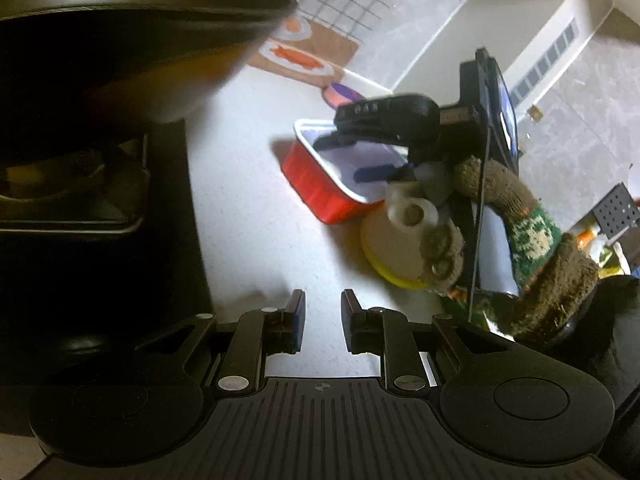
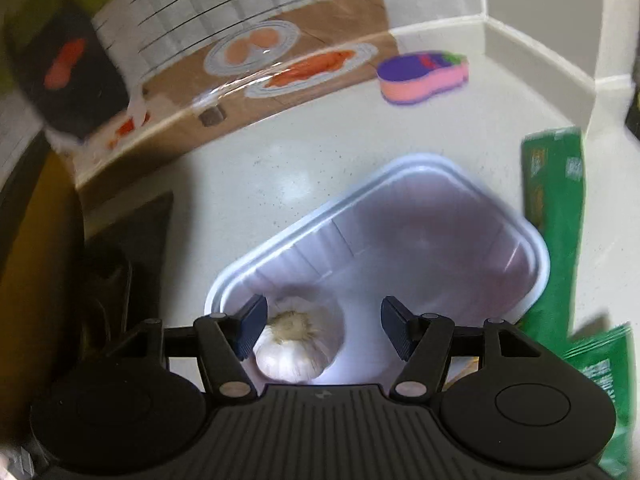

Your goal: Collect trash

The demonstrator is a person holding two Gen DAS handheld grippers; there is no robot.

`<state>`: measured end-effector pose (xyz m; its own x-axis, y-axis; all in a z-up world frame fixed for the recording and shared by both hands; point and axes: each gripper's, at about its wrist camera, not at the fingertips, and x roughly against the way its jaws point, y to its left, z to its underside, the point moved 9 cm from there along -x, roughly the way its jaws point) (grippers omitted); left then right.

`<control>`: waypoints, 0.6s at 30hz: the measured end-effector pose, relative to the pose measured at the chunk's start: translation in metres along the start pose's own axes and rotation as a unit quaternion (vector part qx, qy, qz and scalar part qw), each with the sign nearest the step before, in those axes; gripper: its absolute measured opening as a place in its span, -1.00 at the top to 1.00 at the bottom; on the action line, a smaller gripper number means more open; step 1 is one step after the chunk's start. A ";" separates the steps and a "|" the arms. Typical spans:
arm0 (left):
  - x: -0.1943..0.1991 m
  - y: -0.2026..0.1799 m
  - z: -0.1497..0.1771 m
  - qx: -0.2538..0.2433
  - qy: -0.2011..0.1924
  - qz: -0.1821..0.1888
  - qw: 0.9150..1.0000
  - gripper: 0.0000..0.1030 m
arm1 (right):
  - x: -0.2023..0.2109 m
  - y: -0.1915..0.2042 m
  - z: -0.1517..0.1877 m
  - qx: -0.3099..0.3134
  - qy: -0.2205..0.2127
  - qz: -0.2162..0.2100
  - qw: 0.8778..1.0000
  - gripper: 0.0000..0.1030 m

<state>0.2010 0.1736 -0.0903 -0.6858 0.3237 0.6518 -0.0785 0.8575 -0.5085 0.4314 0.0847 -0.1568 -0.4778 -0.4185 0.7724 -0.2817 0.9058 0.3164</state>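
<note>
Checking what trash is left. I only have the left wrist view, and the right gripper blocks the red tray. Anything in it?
Observer: Yes, one garlic bulb lies in the tray, at the near end in the right wrist view.
Operator: Is the right gripper holding it?
Observer: No. The right gripper hangs over it with jaws open. The bulb sits to one side, unclamped.
Operator: Anything on the tray's far side from me?
Observer: A green packet lies close along that side. I can't tell if it touches.
</note>
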 end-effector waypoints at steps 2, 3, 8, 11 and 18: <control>0.003 0.007 -0.002 0.016 -0.009 0.000 1.000 0.57 | 0.000 0.009 0.008 0.019 0.021 -0.018 0.999 -0.25; 0.004 0.009 -0.004 0.022 -0.012 0.000 1.000 0.57 | 0.003 0.013 0.014 0.033 0.030 -0.021 0.999 -0.18; 0.009 0.016 -0.009 0.040 -0.029 -0.001 0.999 0.57 | 0.017 0.026 0.051 0.121 0.066 -0.004 0.990 0.01; 0.011 0.017 -0.009 0.043 -0.033 -0.003 0.999 0.57 | 0.030 0.031 0.069 0.167 0.070 0.007 0.983 0.24; 0.017 0.011 -0.016 0.038 -0.051 -0.004 0.998 0.57 | 0.070 0.033 0.066 0.163 0.033 -0.015 0.986 0.99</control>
<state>0.2002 0.1956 -0.0756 -0.7553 0.2707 0.5969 -0.1357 0.8264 -0.5465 0.3337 0.0810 -0.1283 -0.4126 -0.4302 0.8030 -0.5522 0.8191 0.1551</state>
